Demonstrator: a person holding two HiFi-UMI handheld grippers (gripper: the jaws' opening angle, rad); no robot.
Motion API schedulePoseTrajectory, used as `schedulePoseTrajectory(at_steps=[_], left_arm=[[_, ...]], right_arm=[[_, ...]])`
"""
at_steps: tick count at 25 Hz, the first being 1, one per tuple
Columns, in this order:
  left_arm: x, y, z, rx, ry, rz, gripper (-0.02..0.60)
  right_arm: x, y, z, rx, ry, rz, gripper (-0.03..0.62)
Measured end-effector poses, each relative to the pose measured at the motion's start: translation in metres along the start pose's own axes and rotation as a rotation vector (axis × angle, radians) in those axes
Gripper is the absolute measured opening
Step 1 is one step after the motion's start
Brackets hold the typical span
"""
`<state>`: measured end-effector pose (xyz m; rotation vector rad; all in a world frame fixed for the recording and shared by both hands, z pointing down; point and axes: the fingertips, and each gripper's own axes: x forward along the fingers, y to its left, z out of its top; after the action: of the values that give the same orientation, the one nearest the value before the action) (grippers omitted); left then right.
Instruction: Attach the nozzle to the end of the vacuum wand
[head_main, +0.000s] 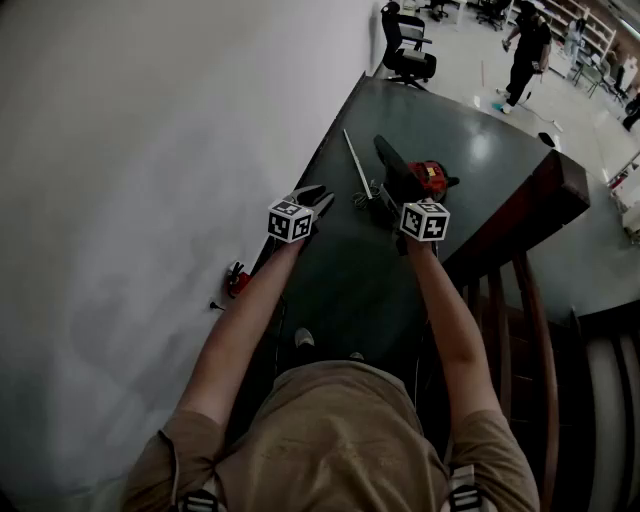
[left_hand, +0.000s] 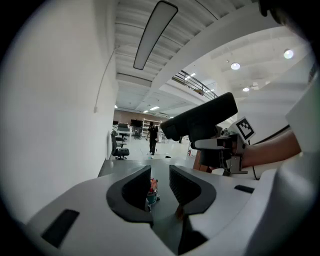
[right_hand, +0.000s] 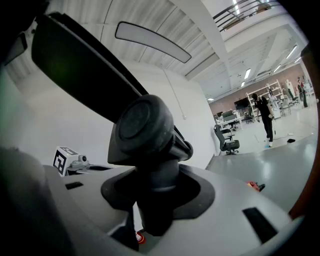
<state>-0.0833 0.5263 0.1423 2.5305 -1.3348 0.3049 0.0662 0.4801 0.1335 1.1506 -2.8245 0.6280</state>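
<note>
A black vacuum nozzle (right_hand: 145, 125) with a round neck sits between the jaws of my right gripper (right_hand: 155, 200), which is shut on it. In the head view that right gripper (head_main: 395, 195) holds the nozzle (head_main: 392, 160) over the dark table (head_main: 350, 280), next to a red vacuum body (head_main: 432, 178). A thin silver wand (head_main: 357, 165) lies on the table just left of them. My left gripper (head_main: 318, 203) hovers left of the wand. Its jaws (left_hand: 160, 185) stand a narrow gap apart with nothing pressed between them. From the left gripper view the nozzle (left_hand: 200, 120) shows to the right.
A white wall (head_main: 150, 150) runs along the table's left side, with a small red object (head_main: 236, 280) low beside it. A wooden chair (head_main: 520, 330) stands at the right. Far off are an office chair (head_main: 408, 50) and a person (head_main: 525, 55).
</note>
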Motion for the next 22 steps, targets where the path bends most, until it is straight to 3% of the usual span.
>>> schedulePoseTrajectory(at_steps=[10,22], left_arm=[[0.006,0.006,0.012,0.012,0.007,0.004,0.117],[0.017,0.005,0.016,-0.032,0.009,0.000,0.117]], right_arm=[[0.001,-0.004,-0.003,0.005,0.016,-0.001,0.160],[0.004,-0.008,0.004,0.063,-0.004,0.025,0.160]])
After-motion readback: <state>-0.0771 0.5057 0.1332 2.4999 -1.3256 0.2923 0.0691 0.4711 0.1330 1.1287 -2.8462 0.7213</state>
